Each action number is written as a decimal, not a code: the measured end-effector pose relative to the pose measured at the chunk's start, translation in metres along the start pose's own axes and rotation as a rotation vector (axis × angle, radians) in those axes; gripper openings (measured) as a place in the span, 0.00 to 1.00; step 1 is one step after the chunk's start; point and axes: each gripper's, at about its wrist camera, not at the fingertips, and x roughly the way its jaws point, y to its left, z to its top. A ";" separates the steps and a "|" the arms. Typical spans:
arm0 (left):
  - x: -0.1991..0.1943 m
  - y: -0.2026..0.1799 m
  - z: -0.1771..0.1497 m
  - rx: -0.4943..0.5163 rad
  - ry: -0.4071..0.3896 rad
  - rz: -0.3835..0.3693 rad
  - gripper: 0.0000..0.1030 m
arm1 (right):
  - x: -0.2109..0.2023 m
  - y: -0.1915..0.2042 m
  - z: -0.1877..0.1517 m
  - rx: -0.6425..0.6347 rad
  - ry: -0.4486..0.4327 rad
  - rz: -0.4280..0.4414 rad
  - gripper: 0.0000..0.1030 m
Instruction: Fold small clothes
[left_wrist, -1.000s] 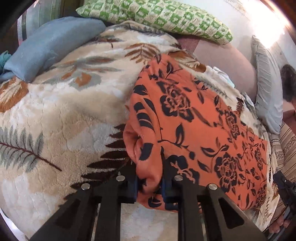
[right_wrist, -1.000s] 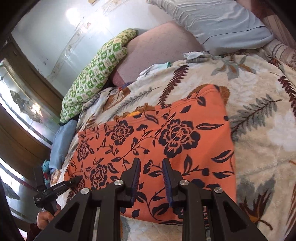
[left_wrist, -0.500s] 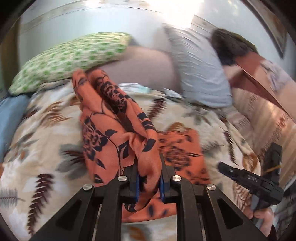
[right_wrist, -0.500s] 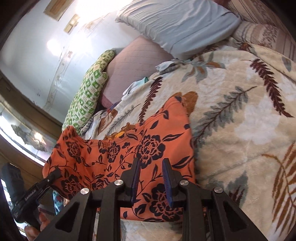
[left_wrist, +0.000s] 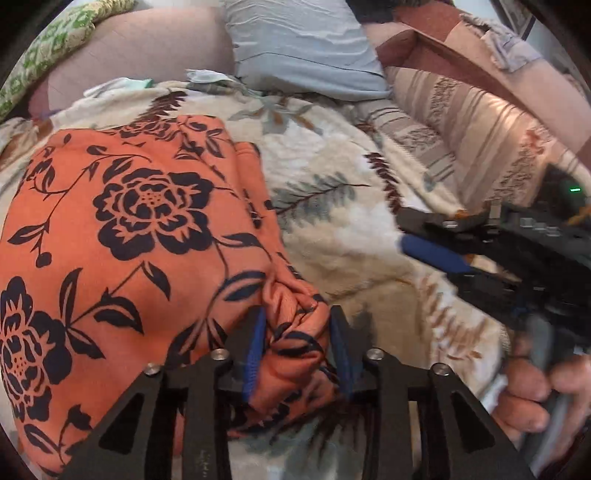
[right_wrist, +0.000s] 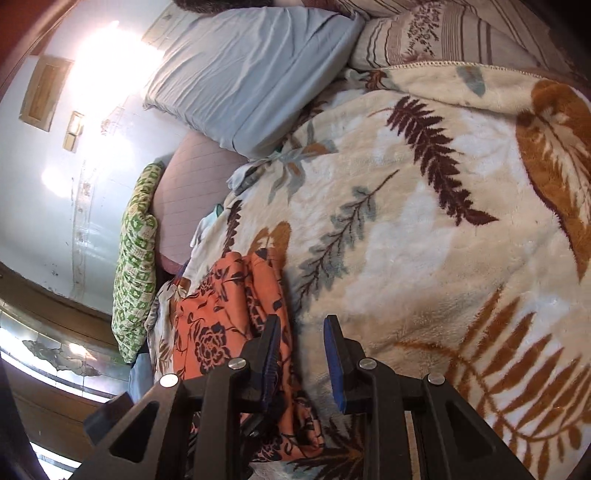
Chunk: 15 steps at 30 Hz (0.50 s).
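Note:
An orange garment with black flowers (left_wrist: 140, 229) lies folded over on the leaf-patterned blanket (left_wrist: 332, 229). My left gripper (left_wrist: 297, 328) has a bunched edge of the garment between its fingers, jaws a little apart, low over the blanket. In the right wrist view the garment (right_wrist: 225, 317) lies to the lower left. My right gripper (right_wrist: 301, 339) is open and empty, just right of the garment's edge. The right gripper also shows at the right of the left wrist view (left_wrist: 480, 243), held in a hand.
A pale blue pillow (right_wrist: 251, 74) and a striped cushion (left_wrist: 472, 125) lie at the head of the bed. A green checked pillow (right_wrist: 136, 258) and a pink cushion (right_wrist: 192, 192) stand by the wall. Small white clothes (right_wrist: 207, 229) lie at the blanket's far edge.
My left gripper carried the garment's edge up and over to the right and laid it down on the other half. My right gripper moved off the garment to its right side.

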 end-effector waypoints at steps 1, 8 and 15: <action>-0.009 0.001 0.001 0.007 0.007 -0.022 0.43 | 0.005 0.000 0.001 0.018 0.031 0.028 0.28; -0.096 0.031 -0.015 0.047 -0.138 0.024 0.60 | 0.044 0.038 -0.006 -0.067 0.157 0.118 0.65; -0.123 0.122 -0.021 -0.140 -0.154 0.188 0.61 | 0.078 0.072 0.012 -0.191 0.137 0.115 0.65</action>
